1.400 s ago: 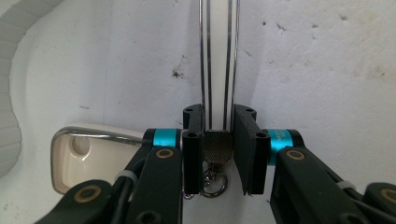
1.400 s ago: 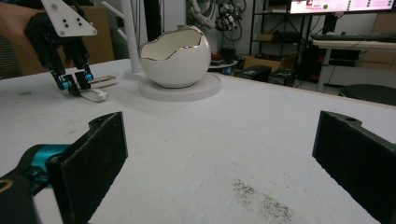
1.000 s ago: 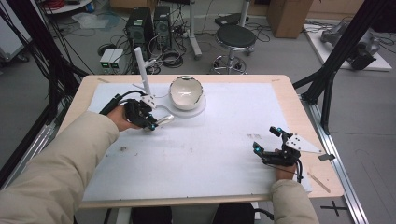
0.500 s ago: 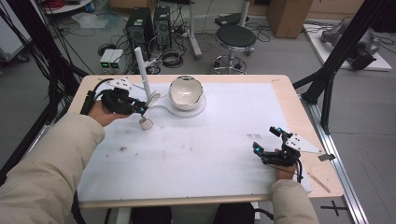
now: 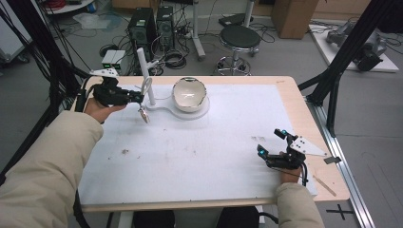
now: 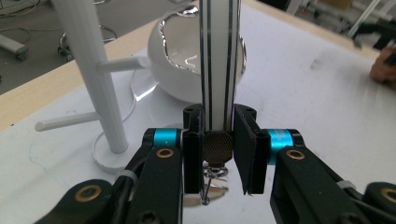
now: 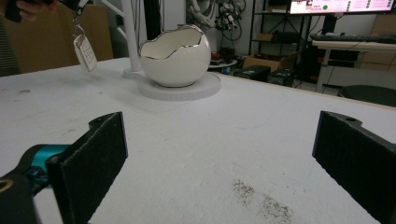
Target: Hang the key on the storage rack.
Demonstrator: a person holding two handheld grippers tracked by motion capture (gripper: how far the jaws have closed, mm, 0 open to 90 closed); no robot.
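A: What sits at ten o'clock on the surface (image 5: pixel 294 118)?
B: The left tongs (image 5: pixel 138 98), clenched on a white strap (image 6: pixel 218 65) with dark stripes; a key fob (image 5: pixel 143 114) dangles below on a ring, clear of the surface. Just beside them rises a white peg stand (image 5: pixel 146 76).

A: And toward twelve?
B: An egg-shaped white bowl (image 5: pixel 189 94) on a round base; I cannot tell what is inside.

A: At four o'clock?
B: The right tongs (image 5: pixel 270 142), released, jaws wide apart, resting low, with dark specks ahead.
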